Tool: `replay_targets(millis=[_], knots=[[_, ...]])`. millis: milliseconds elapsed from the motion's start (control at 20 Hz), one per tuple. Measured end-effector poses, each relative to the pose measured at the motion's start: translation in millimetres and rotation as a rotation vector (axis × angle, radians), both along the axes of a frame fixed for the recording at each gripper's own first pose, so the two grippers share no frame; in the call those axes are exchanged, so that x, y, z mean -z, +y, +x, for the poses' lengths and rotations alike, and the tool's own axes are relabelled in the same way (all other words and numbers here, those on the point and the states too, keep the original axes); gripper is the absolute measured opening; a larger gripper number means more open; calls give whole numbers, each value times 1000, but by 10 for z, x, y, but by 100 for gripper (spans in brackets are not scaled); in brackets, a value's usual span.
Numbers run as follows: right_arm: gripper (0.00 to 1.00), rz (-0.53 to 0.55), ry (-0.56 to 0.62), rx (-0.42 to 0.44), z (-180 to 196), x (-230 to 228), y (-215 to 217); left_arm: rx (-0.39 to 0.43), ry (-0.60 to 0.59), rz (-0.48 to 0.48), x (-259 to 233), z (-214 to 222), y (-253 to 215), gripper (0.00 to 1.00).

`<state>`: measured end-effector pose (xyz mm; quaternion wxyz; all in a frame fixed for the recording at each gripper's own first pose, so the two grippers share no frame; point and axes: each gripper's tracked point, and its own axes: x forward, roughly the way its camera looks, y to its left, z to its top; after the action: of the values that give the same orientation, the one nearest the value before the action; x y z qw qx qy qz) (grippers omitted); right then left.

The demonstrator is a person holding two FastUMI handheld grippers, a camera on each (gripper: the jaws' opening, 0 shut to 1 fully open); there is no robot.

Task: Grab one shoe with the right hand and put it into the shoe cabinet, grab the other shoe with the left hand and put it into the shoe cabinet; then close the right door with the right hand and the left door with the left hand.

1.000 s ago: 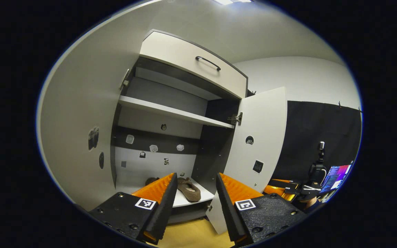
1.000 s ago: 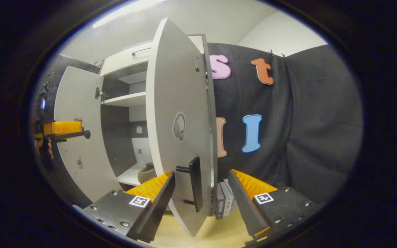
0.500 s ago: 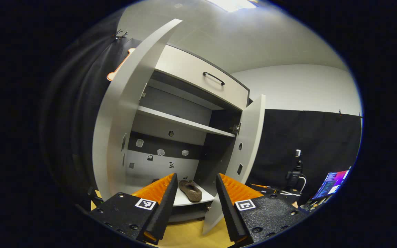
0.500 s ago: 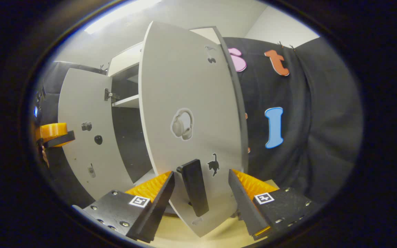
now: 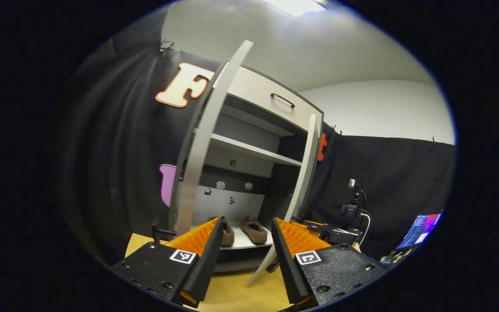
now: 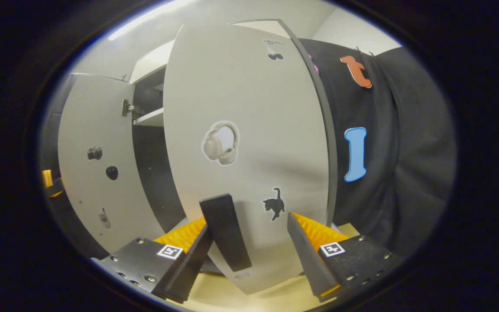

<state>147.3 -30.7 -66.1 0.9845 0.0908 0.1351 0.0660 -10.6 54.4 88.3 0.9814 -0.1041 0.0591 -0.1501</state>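
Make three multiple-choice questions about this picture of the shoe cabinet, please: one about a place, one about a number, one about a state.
1. Where are the shoes?
A. on the bottom shelf inside the cabinet
B. on the floor in front of it
C. on the upper shelf

2. How many shoes are in the cabinet?
A. one
B. two
C. three

3. What is the state of the right door?
A. fully shut
B. removed
C. partly open

Answers:
1. A: in the left gripper view both lie on the bottom shelf, below the bare upper shelf.
2. B: two brown shoes lie side by side.
3. C: in the right gripper view a dark gap shows between it and the left door.
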Motion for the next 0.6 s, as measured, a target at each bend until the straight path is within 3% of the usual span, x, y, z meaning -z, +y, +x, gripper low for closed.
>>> replay_targets(millis=[350,600], knots=[[97,14,-2,41,64,-20,141,-216,7,30,158,-91,932,69],[97,52,-41,43,-132,-207,256,-170,8,52,361,178,1145,69]])
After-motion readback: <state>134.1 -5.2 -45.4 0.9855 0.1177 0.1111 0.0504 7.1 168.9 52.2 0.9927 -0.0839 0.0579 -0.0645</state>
